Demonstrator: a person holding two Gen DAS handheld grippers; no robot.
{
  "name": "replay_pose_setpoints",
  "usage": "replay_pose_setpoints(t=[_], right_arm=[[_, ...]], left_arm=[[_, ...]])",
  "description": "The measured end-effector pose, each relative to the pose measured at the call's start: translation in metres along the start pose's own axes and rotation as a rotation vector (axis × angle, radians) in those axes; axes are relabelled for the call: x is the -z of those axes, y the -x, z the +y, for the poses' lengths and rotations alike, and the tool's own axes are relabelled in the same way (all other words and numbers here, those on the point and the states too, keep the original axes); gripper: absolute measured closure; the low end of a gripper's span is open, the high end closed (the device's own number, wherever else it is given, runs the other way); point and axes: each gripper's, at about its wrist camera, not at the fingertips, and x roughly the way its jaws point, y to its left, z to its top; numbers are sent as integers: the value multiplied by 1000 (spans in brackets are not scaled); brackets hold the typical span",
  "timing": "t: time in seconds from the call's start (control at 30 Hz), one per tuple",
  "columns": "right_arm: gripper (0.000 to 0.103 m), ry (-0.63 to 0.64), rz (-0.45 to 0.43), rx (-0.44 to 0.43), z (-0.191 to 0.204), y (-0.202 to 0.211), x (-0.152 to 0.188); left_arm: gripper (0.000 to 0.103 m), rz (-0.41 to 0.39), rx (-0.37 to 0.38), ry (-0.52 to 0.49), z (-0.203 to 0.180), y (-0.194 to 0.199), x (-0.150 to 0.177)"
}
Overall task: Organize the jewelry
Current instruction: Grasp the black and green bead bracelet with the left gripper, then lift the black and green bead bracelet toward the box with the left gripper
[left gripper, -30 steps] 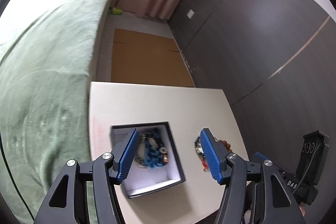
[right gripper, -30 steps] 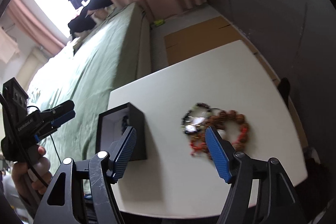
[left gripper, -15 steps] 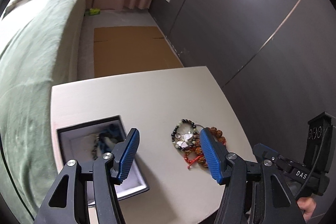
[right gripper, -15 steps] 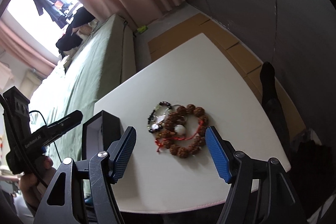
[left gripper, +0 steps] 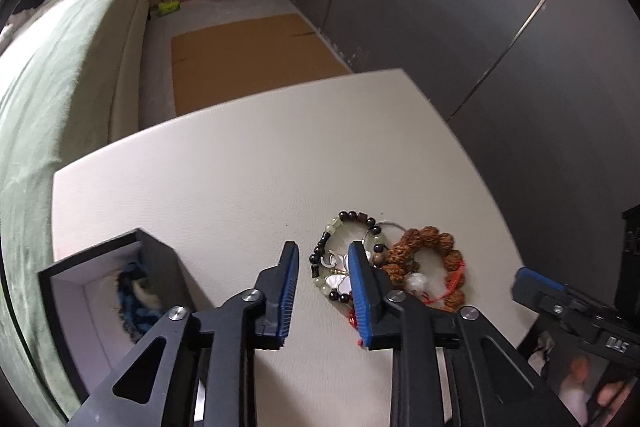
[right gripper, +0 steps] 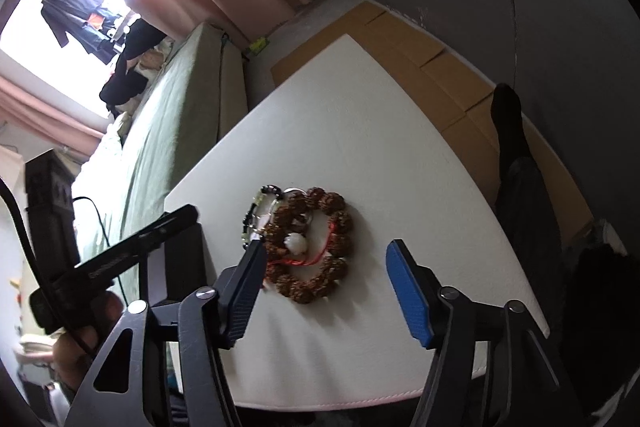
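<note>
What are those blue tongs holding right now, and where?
Nothing yet. The left tongs are closing above the bracelets; the right tongs hang open, also closing.

White letters reading "DAS", seen upside down, stand on the black body of the right gripper in the left wrist view. The white lettering on the left gripper is too blurred to read.

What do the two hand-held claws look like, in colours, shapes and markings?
Both look alike. The left claw and the right claw have black skeletal arms with triangular cut-outs and silver screw heads. Their fingers carry blue ribbed pads. Each black body bears white lettering, and a black cable runs from the left one.
</note>
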Motion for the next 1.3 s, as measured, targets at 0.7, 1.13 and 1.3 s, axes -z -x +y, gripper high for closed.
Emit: replay_pose_setpoints(t=[0.7,1.13,1.3], right_arm=[[48,-12,42,-76,-19,-19,-10],[68,11,137,-104,15,-45,-7],[71,3,180,-99,22,-58,-1]], left_arm=[[97,45,-87,-36,-14,-54,-7],[97,-69,27,8,1,6,-8],[103,-105,55,24,8,24,-9]])
